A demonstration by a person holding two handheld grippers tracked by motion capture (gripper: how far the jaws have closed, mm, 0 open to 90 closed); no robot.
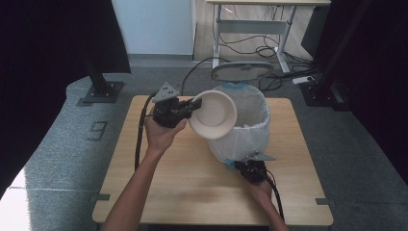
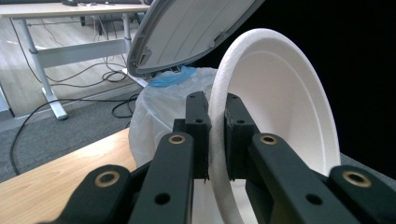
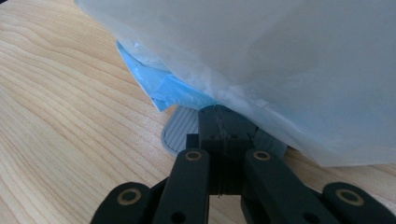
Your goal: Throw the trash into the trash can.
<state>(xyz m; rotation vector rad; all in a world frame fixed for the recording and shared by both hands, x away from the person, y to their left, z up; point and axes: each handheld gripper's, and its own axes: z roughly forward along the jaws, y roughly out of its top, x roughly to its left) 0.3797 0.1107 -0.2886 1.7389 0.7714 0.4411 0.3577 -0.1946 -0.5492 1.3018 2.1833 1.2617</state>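
Observation:
A white foam bowl (image 1: pixel 214 114) hangs tilted on its side at the near left rim of a small bin lined with a white bag (image 1: pixel 245 127). My left gripper (image 1: pixel 195 105) is shut on the bowl's rim. In the left gripper view both pads (image 2: pixel 201 135) clamp the rim of the bowl (image 2: pixel 280 102). The bin's grey lid (image 1: pixel 240 71) stands raised behind it. My right gripper (image 1: pixel 239 163) is low at the bin's near foot, jaws shut together with nothing between them. In the right gripper view its tips (image 3: pixel 219 116) lie on a grey ribbed pedal (image 3: pixel 180 133) under the bag (image 3: pixel 261 56).
The bin stands at the far right of a wooden table (image 1: pixel 192 183). A blue liner (image 3: pixel 168 88) peeks out under the white bag. Behind the table are a desk frame (image 1: pixel 250 26), floor cables and a black stand base (image 1: pixel 101 91).

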